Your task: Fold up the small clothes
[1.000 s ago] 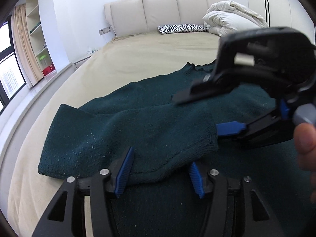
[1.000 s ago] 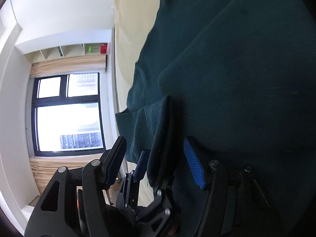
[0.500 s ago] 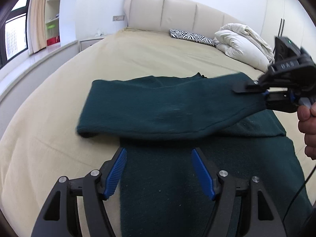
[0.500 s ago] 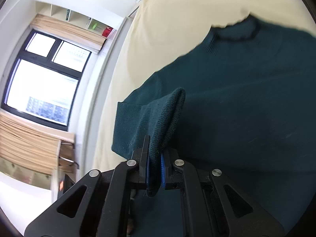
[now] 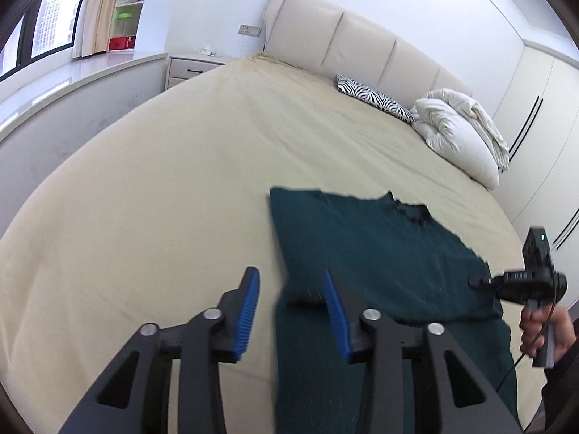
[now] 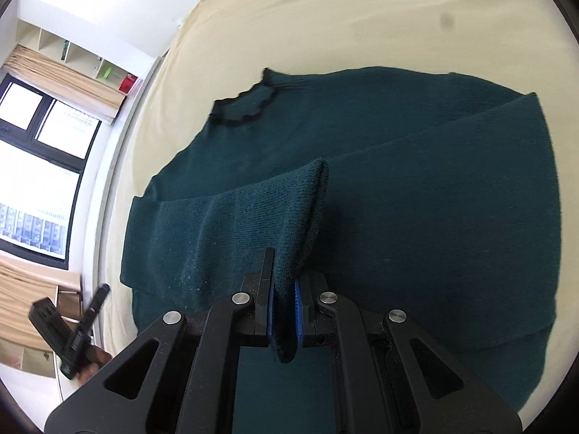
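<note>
A dark green knit sweater [image 5: 365, 253] lies flat on the beige bed [image 5: 181, 166]. In the right wrist view it [image 6: 416, 188] fills the middle, its neck opening [image 6: 249, 103] at the far left. My right gripper [image 6: 284, 307] is shut on the cuff of one sleeve [image 6: 231, 228], which is pulled across the sweater's body. It also shows in the left wrist view [image 5: 481, 282] at the sweater's right edge. My left gripper [image 5: 291, 303] is open and empty above the sweater's left edge.
A cream headboard [image 5: 362, 47], a zebra-print pillow [image 5: 372, 97] and a bundled white duvet [image 5: 459, 133] are at the bed's far end. A window ledge [image 5: 72, 79] and a nightstand [image 5: 195, 67] run along the left. White wardrobes [image 5: 535, 115] stand on the right.
My right gripper closed on the sleeve cuff and drew the sleeve rightward across the sweater. My left gripper let go, pulled back and swung left, staying open.
</note>
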Tool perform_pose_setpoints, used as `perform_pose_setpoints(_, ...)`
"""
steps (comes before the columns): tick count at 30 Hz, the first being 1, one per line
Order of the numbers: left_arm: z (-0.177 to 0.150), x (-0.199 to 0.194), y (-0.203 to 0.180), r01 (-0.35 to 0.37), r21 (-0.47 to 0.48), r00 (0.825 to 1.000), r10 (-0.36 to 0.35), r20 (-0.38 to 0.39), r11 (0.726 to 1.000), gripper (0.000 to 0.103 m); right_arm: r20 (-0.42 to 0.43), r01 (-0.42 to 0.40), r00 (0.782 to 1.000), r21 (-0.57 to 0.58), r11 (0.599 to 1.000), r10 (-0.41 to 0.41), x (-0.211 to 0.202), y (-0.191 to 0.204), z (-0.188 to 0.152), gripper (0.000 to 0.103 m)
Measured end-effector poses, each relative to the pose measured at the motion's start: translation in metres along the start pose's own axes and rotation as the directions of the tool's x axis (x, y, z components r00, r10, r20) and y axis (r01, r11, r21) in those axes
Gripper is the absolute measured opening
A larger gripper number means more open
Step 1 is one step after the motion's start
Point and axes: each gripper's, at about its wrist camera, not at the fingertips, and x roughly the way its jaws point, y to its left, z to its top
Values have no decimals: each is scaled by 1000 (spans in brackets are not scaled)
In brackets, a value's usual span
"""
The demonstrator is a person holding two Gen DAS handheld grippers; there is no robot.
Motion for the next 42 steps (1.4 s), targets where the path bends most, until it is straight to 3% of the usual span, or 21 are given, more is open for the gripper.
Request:
perform_pose_setpoints(4,24,16,0,47,-30,999,-47,-21,998,28,14,8,1000,14,1000,-8,-10,-18,7,7)
perform_pose_setpoints(8,32,56,-16,80,-12,992,-81,-98,997,20,11,11,1000,24,1000,-12,1,-16,5,7)
perform_pose_setpoints(13,13,117,-17,27,9,972,-25,-235,1000,16,12,-25,1000,66,997,25,7,-25,4,8)
perform_pose_setpoints(19,11,106,-6,60,-15,975,-61,-214,998,15,60,-74,996,191,979,63,-12,-57,-1,13)
perform_pose_setpoints(23,30,82,-5,57,-37,989,-62,-135,998,38,112,-172,982,233,957,149,-25,-60,-11,14)
perform_pose_setpoints(28,51,98,-26,50,51,989,-43,-140,997,39,70,-88,995,178,980,77,-10,-42,-14,14)
perform_pose_setpoints(32,30,130,-24,-5,97,978,25,-206,995,38,85,-65,995,153,986,52,-2,-36,-5,12)
perform_pose_setpoints(35,21,124,-18,7,107,987,10,-162,994,38,110,-24,994,129,991,10,-8,-33,1,8)
perform_pose_setpoints(39,20,123,-11,38,83,986,-24,-164,996,38,110,-2,994,157,988,-15,-1,-48,7,8)
perform_pose_setpoints(42,24,120,-10,46,63,983,-34,-179,997,38,119,-47,993,190,981,24,2,-59,7,8)
